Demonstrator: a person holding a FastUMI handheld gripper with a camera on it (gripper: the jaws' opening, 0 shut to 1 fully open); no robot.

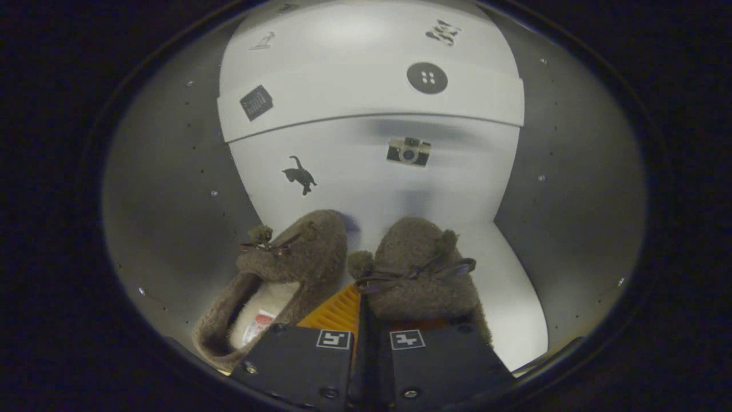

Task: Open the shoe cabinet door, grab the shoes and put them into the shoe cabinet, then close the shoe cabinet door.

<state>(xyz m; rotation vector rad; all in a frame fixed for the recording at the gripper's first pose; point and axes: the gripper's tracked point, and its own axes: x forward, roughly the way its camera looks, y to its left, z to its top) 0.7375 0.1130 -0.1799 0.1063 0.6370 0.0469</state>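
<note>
Fingers (361, 320) stand close together, with only a narrow dark gap between their housings. A ribbed pad shows just ahead of the left housing, pressed against the inner side wall of the left slipper (289, 269). The heel of the right slipper (420, 274) lies directly over the right finger. Whether both fingers press on slipper material cannot be told, because the tips are hidden under the fleece; by the narrow gap the fingers appear clenched, probably on the adjoining inner edges of the pair.

Both slippers lie side by side, toes pointing away from the fingers, each with a bow and pompoms on the upper. The left slipper's opening faces up and shows a pale lining with a small label. The two slippers touch, or nearly touch, along their inner sides.

Beyond the toes stands the shoe cabinet (372, 189), a pale front carrying stickers: a cat (300, 174), a camera (408, 151) and a round button (427, 78). A horizontal seam divides the upper panel from the lower door (457, 171).

Progress, as a judgement: the door appears flush and shut, so opening is either not done or not visible from this angle. The slippers sit outside the cabinet, against its front. Remaining steps: door opened, pair placed inside, door closed.
</note>
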